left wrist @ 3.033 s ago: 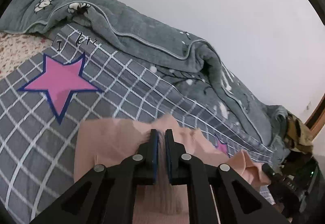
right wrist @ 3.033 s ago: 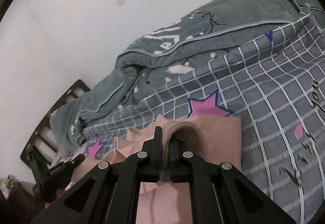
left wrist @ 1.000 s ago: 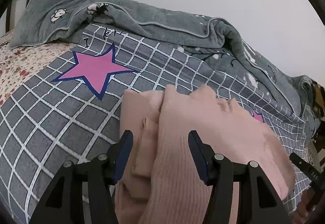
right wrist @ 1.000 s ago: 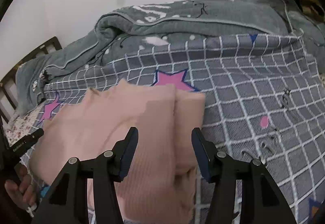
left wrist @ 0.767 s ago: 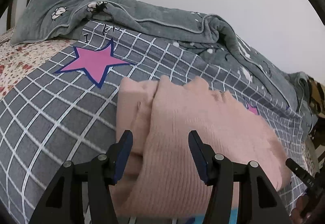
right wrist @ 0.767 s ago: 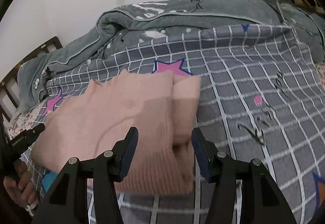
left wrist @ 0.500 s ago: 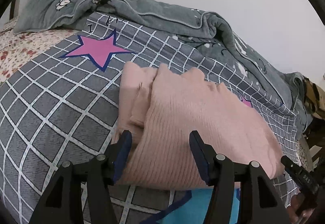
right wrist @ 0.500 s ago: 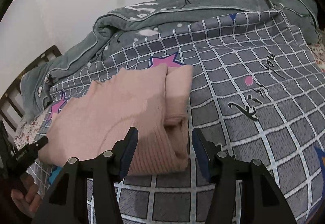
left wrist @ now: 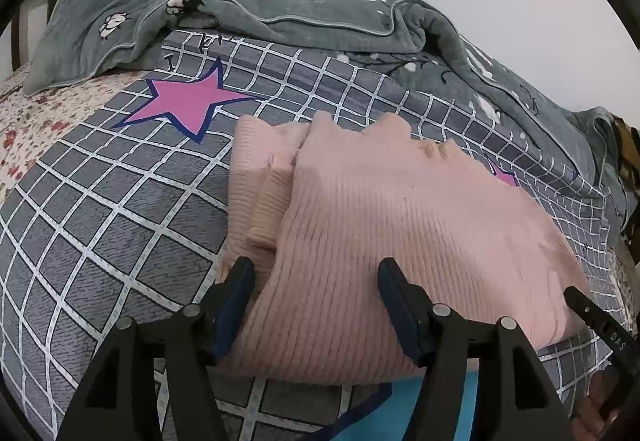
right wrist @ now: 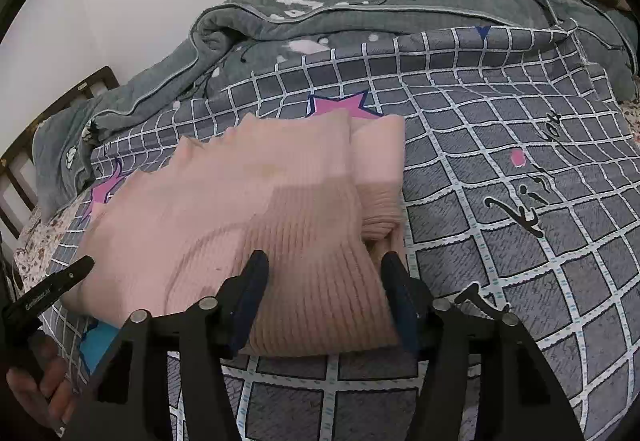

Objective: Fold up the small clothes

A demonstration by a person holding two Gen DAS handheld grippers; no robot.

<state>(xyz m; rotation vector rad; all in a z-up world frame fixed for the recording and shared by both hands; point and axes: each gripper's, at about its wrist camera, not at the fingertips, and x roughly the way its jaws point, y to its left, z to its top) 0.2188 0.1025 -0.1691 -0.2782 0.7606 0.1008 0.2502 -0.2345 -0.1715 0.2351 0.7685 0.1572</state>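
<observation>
- A bed (left wrist: 100, 209) with a grey checked cover, pink stars and a rumpled grey quilt (left wrist: 300, 13) beneath a white wall.
- A folded pink knit sweater (left wrist: 380, 225) lies flat on the cover.
- Left tongs (left wrist: 316, 281) and right tongs (right wrist: 324, 273) stand apart, jaws just widened, straddling the sweater's near edge without pressing it.

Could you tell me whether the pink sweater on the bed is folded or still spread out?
Folded. The pink sweater lies as a compact stack on the checked blanket, with layered edges showing at its side.
</observation>
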